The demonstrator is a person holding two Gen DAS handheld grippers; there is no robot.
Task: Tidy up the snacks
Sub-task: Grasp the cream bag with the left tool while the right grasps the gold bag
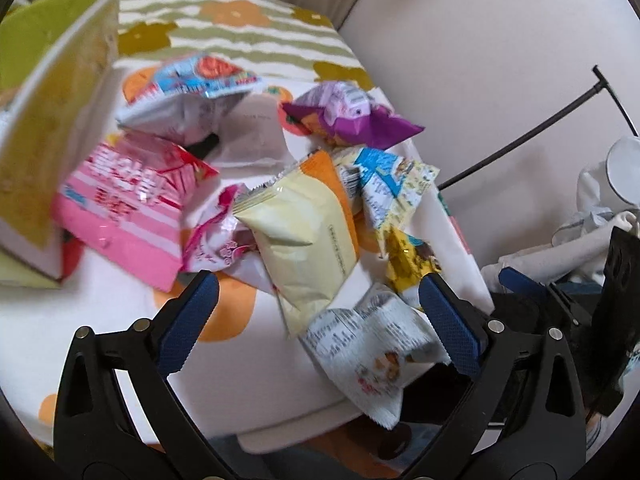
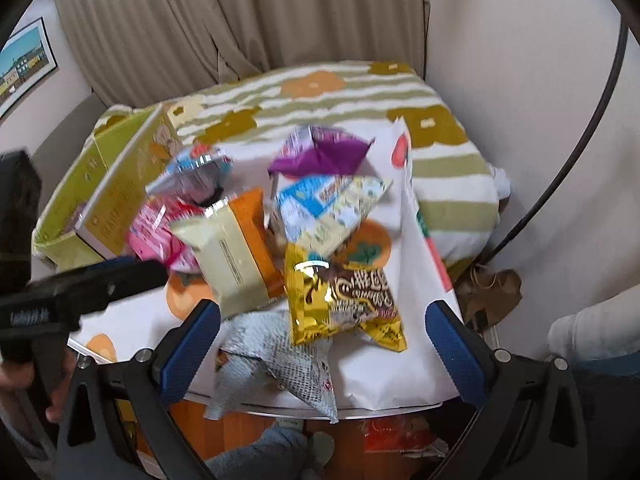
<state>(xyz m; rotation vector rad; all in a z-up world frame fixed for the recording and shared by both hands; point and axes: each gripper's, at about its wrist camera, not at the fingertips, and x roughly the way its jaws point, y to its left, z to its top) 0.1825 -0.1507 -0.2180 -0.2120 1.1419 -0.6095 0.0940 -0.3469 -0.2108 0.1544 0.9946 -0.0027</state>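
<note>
Both grippers hang wide open over the snack pile, nothing in either: left gripper [image 1: 316,312], right gripper [image 2: 322,340]. Closest on the table [image 2: 384,380] is a white-grey packet [image 2: 276,364] hanging off the front edge, then a gold chocolate bag [image 2: 344,300] and a pale yellow-orange pack [image 1: 304,228]. Behind sit a pink bag [image 1: 128,208], a purple pack [image 1: 352,120] and a green box [image 2: 132,176] tipped at the left.

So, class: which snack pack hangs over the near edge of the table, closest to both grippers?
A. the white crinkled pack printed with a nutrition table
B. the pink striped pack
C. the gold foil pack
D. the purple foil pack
A: the white crinkled pack printed with a nutrition table juts past the table's near edge, just ahead of the open left gripper and open right gripper.
</note>
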